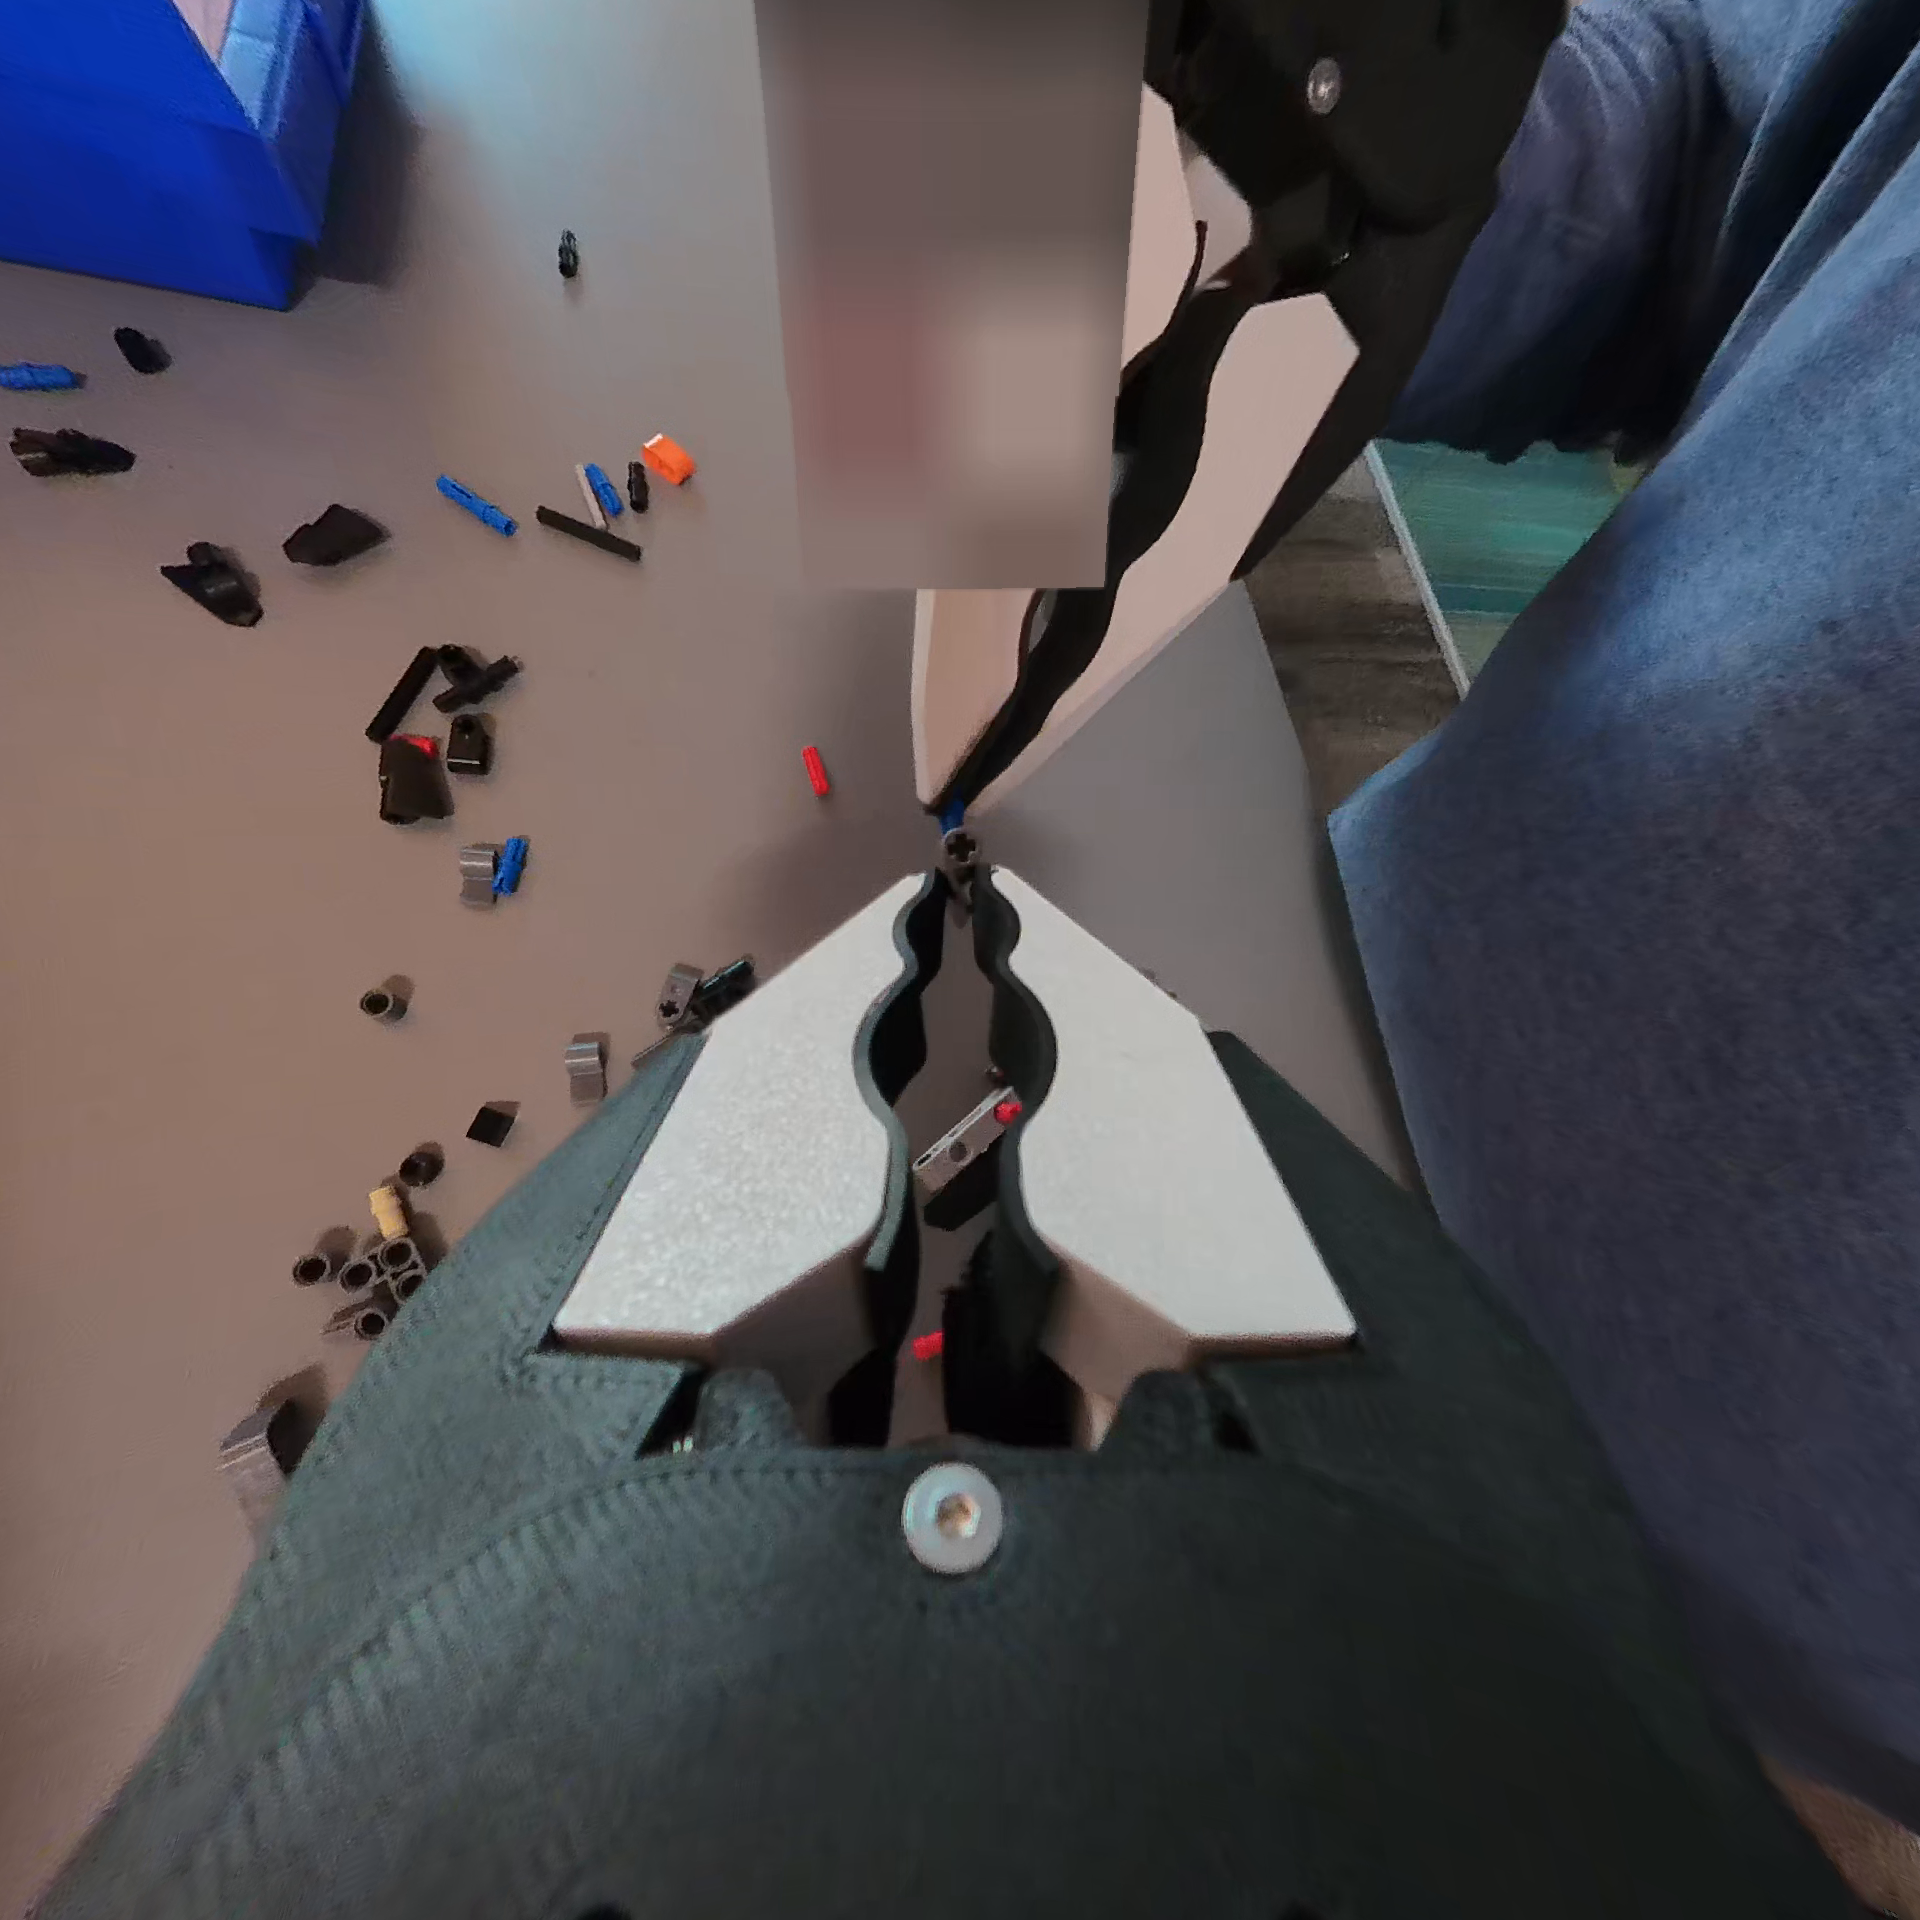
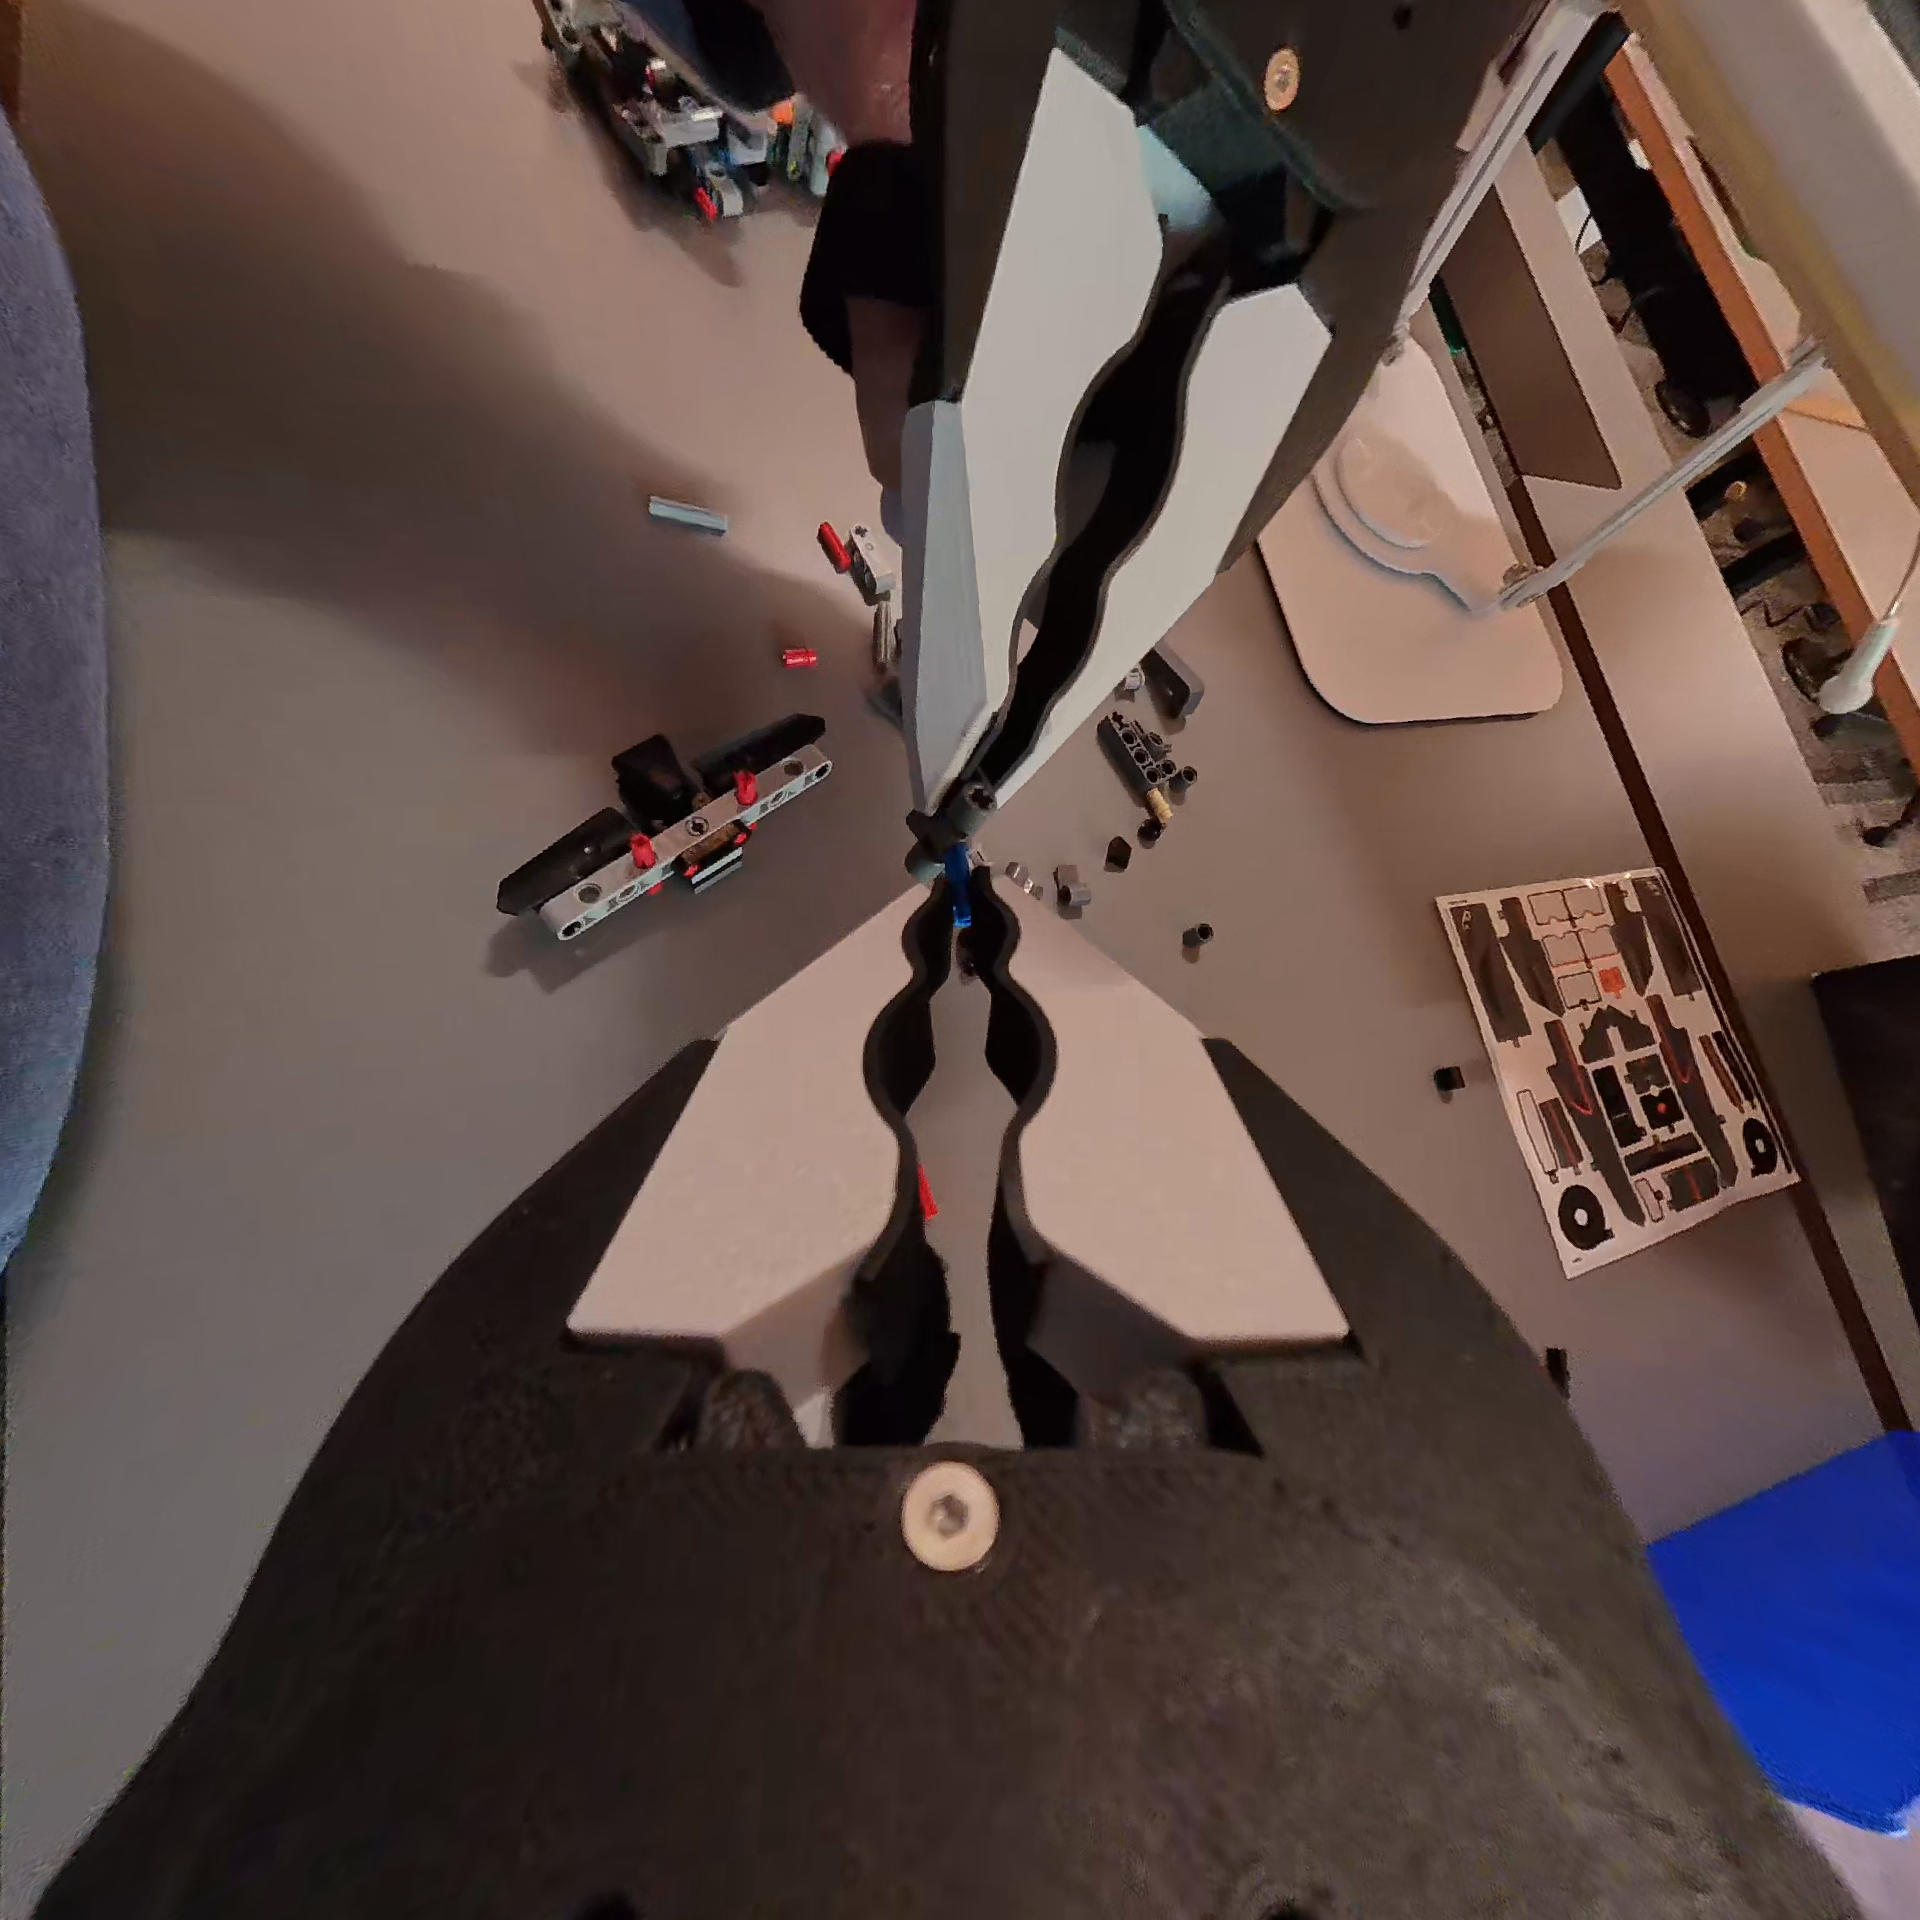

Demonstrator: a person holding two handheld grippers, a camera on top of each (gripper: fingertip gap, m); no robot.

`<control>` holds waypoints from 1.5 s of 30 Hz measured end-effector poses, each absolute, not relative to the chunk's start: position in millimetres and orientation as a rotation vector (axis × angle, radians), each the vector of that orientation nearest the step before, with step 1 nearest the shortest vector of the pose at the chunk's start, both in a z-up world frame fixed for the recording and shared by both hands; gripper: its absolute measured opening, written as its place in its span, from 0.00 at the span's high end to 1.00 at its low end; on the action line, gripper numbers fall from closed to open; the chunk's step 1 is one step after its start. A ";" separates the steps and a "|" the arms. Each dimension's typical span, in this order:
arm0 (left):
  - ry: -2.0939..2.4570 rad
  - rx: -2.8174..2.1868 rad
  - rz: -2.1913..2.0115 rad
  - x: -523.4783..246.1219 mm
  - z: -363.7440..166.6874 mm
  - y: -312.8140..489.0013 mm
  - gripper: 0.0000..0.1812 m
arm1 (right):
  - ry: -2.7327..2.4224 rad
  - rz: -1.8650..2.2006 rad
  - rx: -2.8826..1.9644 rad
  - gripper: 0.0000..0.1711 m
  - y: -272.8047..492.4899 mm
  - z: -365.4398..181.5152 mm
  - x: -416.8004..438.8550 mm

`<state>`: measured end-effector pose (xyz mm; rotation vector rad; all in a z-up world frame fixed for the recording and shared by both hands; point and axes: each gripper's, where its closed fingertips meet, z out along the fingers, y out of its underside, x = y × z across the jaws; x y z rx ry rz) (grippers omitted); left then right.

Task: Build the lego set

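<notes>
In the left wrist view, my left gripper (image 1: 961, 888) is shut on a small dark grey connector (image 1: 964, 847) with a cross hole. My right gripper (image 1: 951, 805) comes down from above, tip to tip with it. In the right wrist view, my right gripper (image 2: 961, 914) is shut on a short blue pin (image 2: 958, 883). The pin's far end touches the grey connector (image 2: 961, 816) held by my left gripper (image 2: 951, 816). Both are held above the grey table (image 2: 312, 1039). A partly built black and grey beam assembly with red pins (image 2: 665, 831) lies on the table to the left.
Loose black, blue, grey and red pieces (image 1: 436, 727) are scattered over the table. A blue bin (image 1: 156, 135) stands at the far corner. A larger model (image 2: 686, 114), a sticker sheet (image 2: 1610, 1070) and a white base (image 2: 1423, 582) lie near the table edge. A blue-clad person (image 1: 1662, 935) is close by. Only a small space, under 4 cm, lies between the two pairs of fingers. Left tips and right tips are each some 35 cm from the white base (image 2: 1423, 582).
</notes>
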<state>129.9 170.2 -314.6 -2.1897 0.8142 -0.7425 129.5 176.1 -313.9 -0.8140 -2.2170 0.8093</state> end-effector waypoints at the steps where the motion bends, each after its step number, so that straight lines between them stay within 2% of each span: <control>1: 0.822 -2.203 -0.737 129.5 -315.7 170.2 0.98 | -2.222 0.796 -0.811 1.00 176.3 -315.1 129.2; 29: 0.717 -2.393 -0.823 126.9 -330.5 170.7 0.98 | -2.250 0.673 -0.811 1.00 175.9 -330.1 125.9; 42: 0.712 -2.408 -0.803 125.3 -335.7 171.8 0.98 | -2.247 0.745 -0.886 1.00 176.5 -333.4 122.7; 44: 0.603 -2.353 -0.832 123.1 -326.6 177.9 0.98 | -2.176 0.850 -0.983 0.99 184.6 -322.3 119.8; 45: 0.532 -2.315 -0.850 120.3 -319.5 182.4 0.98 | -2.122 0.876 -1.008 0.87 188.3 -313.9 117.6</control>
